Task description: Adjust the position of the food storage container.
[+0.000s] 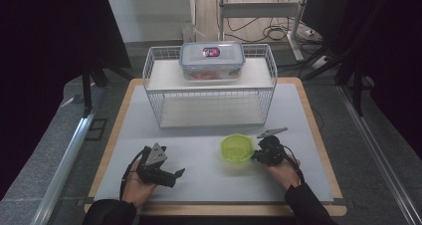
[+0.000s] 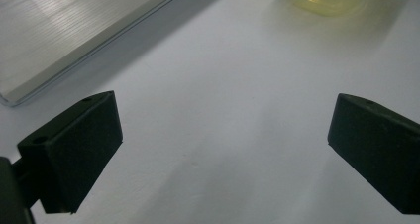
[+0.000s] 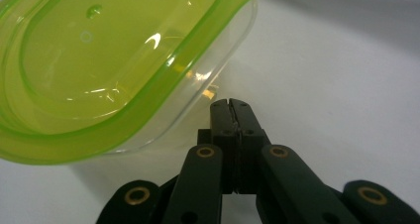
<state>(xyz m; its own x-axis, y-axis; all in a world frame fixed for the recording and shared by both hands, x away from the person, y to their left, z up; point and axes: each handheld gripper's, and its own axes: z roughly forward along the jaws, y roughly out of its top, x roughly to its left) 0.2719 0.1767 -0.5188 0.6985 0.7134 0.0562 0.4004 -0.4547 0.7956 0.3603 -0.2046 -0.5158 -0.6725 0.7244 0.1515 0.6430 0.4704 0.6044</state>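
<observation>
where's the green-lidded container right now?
In the high view the green-lidded container sits on the white mat, right of centre, in front of the wire rack and just left of the right gripper.

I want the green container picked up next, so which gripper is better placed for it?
Right. The right gripper sits against the green-lidded container, jaws shut beside its wall. The left gripper is open but lies farther off across the mat.

Dim light is falling on a wood-edged table (image 1: 120, 116) topped by a pale mat (image 1: 298, 135); grey floor (image 1: 45, 150) is flanking it; cables (image 1: 273, 33) are lying beyond.
</observation>
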